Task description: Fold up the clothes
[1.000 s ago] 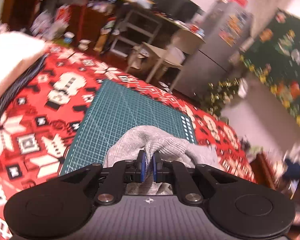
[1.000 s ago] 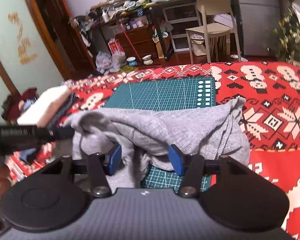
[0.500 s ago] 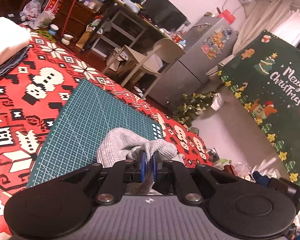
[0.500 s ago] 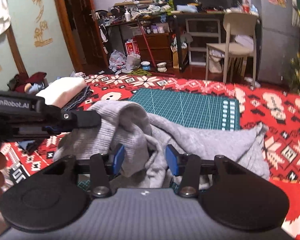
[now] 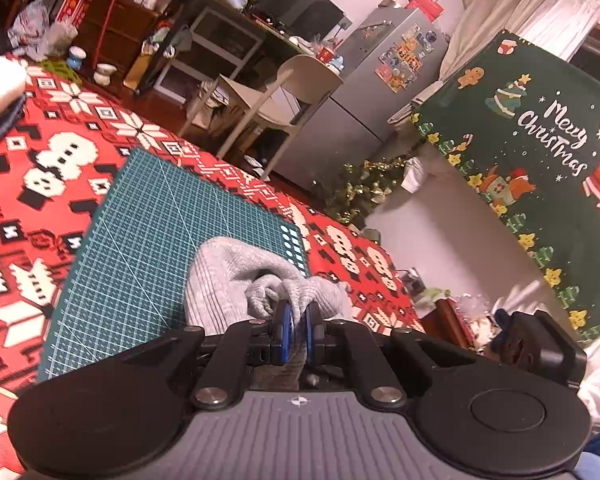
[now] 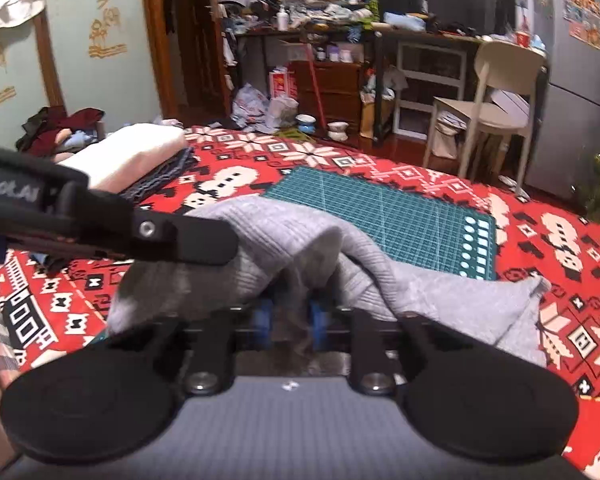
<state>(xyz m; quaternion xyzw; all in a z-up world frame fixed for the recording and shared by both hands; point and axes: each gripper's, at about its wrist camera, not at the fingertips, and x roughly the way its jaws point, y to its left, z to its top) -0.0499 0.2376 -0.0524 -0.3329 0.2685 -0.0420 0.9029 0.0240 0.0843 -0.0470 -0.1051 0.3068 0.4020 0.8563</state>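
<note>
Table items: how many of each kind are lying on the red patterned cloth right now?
Grey ribbed knit garment: 1
Green gridded cutting mat: 1
Folded clothes in the stack: 2, a cream one on a dark blue one
Total: 4

The cutting mat (image 6: 384, 216) lies on the patterned blanket (image 6: 572, 248). The garment (image 6: 284, 248) lies partly on the mat's near edge and partly on the blanket, spreading out to the right. The left gripper (image 5: 296, 330) is closed on a bunched fold of the garment at its left part; in the right wrist view it reaches in from the left, above the cloth. The right gripper (image 6: 290, 322) sits at the garment's near edge, its jaws closing with a fold between them. A stack of folded clothes (image 6: 136, 160) rests on the blanket, left of the mat. Behind the blanket stand a chair (image 6: 496, 100), a cluttered desk (image 6: 380, 36) behind it, and a refrigerator (image 6: 572, 80) to the right.
</note>
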